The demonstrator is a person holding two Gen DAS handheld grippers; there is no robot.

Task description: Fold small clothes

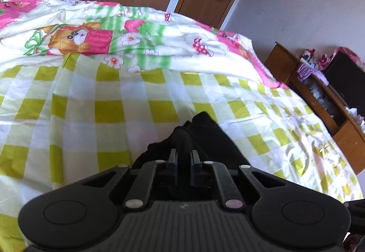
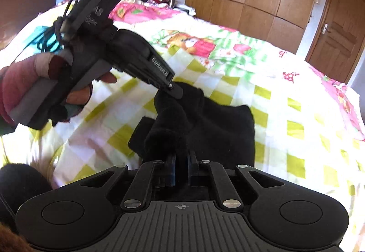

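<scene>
I see left tool [image 2: 175, 90] and right tool [image 2: 181, 156] both clamped on black cloth [image 2: 219, 124], lifted over bed [image 2: 296, 101] ahead.

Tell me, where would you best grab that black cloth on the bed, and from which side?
At its near raised edge, coming from above. The black garment lies mostly flat on the checked bedspread, so only lifted folds offer purchase. Both tools already pinch there: the left tool on one bunched corner, the right tool on the other.
</scene>
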